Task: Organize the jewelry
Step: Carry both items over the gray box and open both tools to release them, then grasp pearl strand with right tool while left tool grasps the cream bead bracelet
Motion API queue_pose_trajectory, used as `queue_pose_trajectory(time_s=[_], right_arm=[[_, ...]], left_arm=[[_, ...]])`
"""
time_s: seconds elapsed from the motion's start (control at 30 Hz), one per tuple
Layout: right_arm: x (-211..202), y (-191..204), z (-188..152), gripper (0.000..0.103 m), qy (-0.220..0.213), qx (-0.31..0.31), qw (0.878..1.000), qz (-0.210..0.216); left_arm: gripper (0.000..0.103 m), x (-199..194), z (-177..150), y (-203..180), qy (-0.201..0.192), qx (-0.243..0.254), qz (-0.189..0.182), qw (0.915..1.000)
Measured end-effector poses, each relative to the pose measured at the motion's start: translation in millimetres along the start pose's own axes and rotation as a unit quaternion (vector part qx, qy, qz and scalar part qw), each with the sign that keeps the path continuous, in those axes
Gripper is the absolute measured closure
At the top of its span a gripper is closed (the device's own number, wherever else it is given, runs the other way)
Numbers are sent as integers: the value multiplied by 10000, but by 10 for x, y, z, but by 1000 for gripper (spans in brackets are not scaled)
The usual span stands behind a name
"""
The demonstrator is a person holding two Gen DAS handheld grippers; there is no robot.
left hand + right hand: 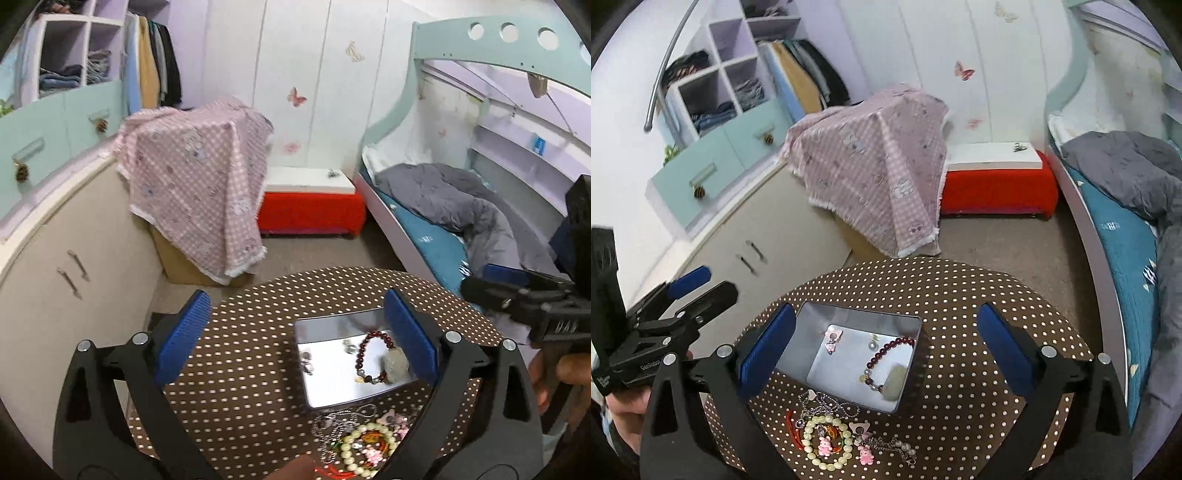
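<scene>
Spanning both wrist views from left to right, the scene centres on a round desk (960, 295) covered in brown cloth with pale dots. At far left of the right wrist view, the left gripper (698, 291) hangs off the desk's left edge, held by a hand (626, 410) only partly in view; its blue-padded fingers (690, 278) stand released, with nothing between them. Next, an open metal tin (857, 354) sits on the desk. Inside it lie a small pink charm (833, 341), a pearl bead (872, 345), and a dark red bead bracelet (886, 354) with a pale stone pendant (894, 384) at the tin's right side. Just in front of the tin, on the cloth, lies the unsorted heap: a silver chain (827, 402), a cream bead bracelet (827, 443), and pink bear charms (865, 455). The right gripper (886, 350) hovers above the tin, fingers (1004, 347) spread wide and empty; one pad overlaps the tin's left wall in the picture, the other stands well to the right over bare cloth. In the left wrist view, the tin (332, 328) appears between that gripper's open fingers (184, 332), the red bracelet (373, 350) is in the tin beside the right pad, and the right gripper (495, 284) is seen at the far right edge. Behind the desk stand a cabinet, a checked pink cloth (875, 166), a red bench (997, 188) and a bed (1123, 236).
</scene>
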State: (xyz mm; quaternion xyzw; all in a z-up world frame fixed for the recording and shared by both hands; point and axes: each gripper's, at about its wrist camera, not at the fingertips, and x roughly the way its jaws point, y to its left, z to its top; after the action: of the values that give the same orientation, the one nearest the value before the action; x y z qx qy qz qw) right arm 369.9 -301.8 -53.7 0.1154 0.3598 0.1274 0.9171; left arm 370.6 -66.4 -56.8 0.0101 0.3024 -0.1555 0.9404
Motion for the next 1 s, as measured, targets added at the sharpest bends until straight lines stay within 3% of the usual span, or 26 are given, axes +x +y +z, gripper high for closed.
queue_pose_trajectory(time_s=[0.63, 1.0], right_arm=[[-924, 163, -399, 8, -876, -115, 9958, -232], [-1093, 73, -829, 8, -771, -55, 9956, -524]], left_arm=[[9, -749, -464, 218, -378, -241, 389, 9982], [9, -817, -895, 83, -172, 37, 381, 9991]])
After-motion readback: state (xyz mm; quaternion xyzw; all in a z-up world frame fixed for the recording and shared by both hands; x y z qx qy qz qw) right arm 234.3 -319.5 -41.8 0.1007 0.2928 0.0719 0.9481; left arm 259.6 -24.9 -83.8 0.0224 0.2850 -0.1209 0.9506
